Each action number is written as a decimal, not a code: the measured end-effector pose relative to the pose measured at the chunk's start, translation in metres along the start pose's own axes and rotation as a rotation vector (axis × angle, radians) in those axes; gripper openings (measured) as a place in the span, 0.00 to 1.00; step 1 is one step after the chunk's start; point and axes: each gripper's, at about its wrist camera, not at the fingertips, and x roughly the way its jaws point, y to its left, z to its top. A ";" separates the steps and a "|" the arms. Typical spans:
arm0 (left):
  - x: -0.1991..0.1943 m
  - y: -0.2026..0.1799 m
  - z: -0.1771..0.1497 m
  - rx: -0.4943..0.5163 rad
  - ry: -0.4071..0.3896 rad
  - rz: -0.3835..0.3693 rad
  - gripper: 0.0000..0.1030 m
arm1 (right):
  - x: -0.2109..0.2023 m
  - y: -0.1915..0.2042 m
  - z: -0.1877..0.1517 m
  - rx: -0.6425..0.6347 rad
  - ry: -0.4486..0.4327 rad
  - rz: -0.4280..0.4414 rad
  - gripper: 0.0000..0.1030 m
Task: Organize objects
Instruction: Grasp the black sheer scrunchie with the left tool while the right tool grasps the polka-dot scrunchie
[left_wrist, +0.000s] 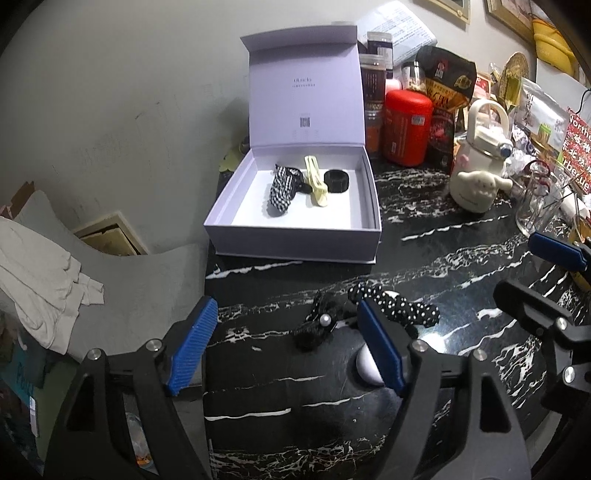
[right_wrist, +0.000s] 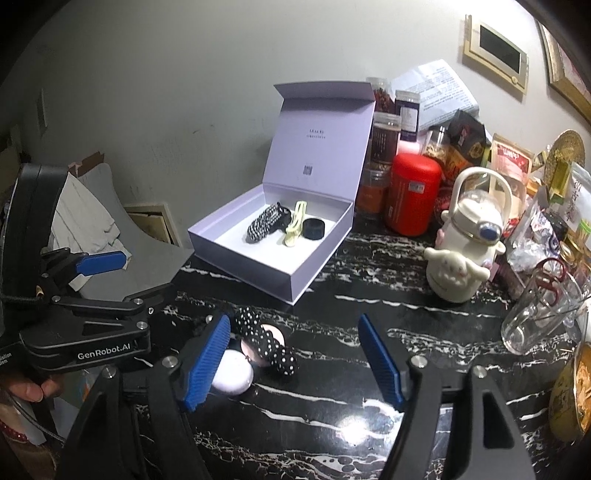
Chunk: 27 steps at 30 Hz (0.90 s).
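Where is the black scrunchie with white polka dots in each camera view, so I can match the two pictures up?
Left wrist view: the black fabric scrunchie with white polka dots lies on the marbled tabletop, lower centre, just beyond the left gripper's right-hand blue pad.
Right wrist view: it lies lower centre-left, between the right gripper's open jaws.
Shared landmark: the open lavender cardboard box behind it.

The open lavender box stood at the table's far left edge, its raised lid walling off the back, while its top lay open from the front. Inside, bare floor remained in front of the three accessories. To its right, jars, the red canister, the white kettle-shaped bottle and a glass crowded the rear and right side. The black marble table between box and grippers lay open, save for the polka-dot scrunchie, a furry black clip and a white round case.
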 end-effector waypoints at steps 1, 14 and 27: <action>0.003 0.000 -0.002 -0.002 0.004 0.000 0.75 | 0.002 0.000 -0.002 0.000 0.007 0.001 0.71; 0.041 0.001 -0.018 0.008 0.083 -0.005 0.75 | 0.043 0.000 -0.020 0.007 0.097 0.026 0.71; 0.081 -0.002 -0.022 0.004 0.158 -0.062 0.75 | 0.081 0.002 -0.025 0.009 0.164 0.083 0.71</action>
